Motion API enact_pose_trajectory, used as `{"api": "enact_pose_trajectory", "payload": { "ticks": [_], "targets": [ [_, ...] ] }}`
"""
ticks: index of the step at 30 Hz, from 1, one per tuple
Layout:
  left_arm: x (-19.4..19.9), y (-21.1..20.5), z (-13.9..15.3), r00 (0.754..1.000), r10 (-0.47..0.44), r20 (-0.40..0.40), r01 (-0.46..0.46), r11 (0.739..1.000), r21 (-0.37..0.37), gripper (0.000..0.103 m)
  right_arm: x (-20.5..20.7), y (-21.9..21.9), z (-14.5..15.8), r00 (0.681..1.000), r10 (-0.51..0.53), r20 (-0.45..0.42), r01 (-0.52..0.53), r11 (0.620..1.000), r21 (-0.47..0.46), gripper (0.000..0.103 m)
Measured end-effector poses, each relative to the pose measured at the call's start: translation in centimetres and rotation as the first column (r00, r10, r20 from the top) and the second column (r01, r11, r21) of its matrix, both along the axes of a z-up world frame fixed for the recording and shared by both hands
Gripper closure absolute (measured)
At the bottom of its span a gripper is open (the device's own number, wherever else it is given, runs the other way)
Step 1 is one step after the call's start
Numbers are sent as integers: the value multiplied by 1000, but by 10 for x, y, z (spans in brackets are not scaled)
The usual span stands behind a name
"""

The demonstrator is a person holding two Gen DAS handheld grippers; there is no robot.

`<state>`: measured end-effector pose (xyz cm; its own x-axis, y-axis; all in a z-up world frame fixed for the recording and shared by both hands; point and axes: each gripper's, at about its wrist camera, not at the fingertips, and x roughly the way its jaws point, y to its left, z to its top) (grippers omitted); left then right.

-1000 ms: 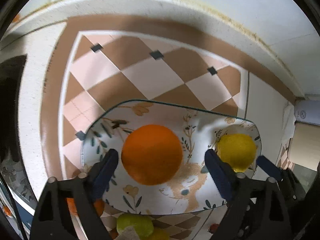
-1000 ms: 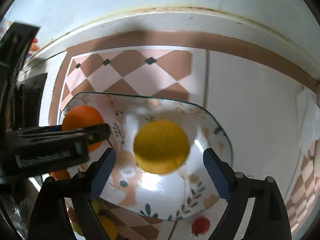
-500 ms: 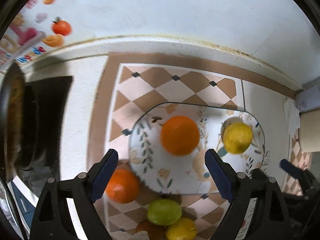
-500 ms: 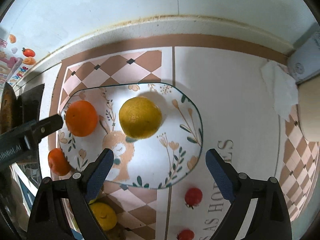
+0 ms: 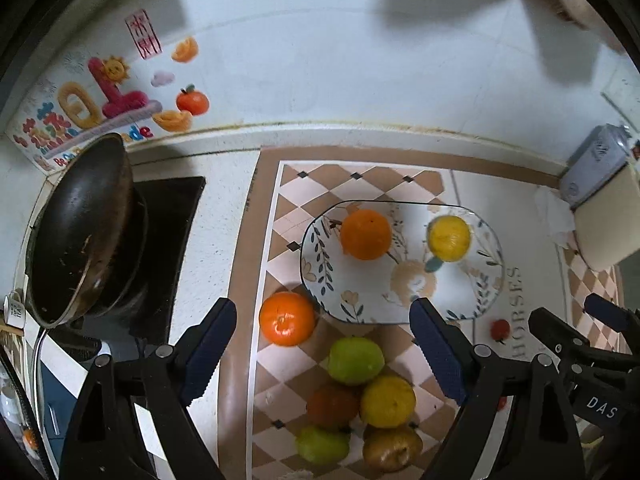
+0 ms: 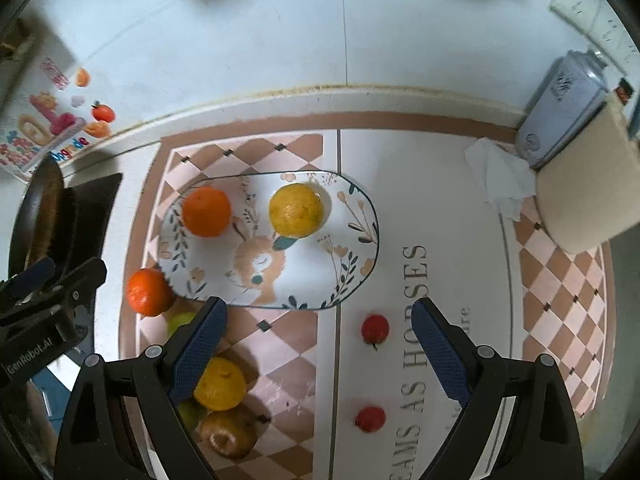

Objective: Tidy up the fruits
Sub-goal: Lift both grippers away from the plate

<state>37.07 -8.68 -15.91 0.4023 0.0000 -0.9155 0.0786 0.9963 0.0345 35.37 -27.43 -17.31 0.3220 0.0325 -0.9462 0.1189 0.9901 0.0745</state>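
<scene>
Right claw's finger [image 6: 198, 350] covers part of the green fruit [image 6: 180, 322]; brown fruit [image 6: 228, 438] blurred.

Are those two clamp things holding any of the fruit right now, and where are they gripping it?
Nothing is held. The left tool and the right tool both hang open and empty above the counter, with all fruit lying below.

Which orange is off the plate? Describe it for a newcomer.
Find the oval floral plate on the checkered mat. Beside its near-left rim, on the mat, sits a round orange mandarin. Unlike the orange on the plate, it lies outside, nearest the green fruit.
</scene>
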Motion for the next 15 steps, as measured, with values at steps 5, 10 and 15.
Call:
{"api": "enact_pose_trajectory", "payload": {
  "ticks": [5, 10, 15],
  "targets": [
    [-27, 1, 27, 999, -22, 48, 23, 999, -29, 14, -28, 6, 32, 998, -8, 59, 9, 1000, -21, 8],
    [-46, 2, 45, 995, -39, 89, 42, 998, -39, 14, -54, 11, 55, 995, -14, 101, 18, 999, -32, 8],
    [-58, 9, 55, 993, -37, 111, 43, 997, -57, 14, -71, 15, 70, 991, -25, 129, 27, 999, -20, 8]
  ]
}}
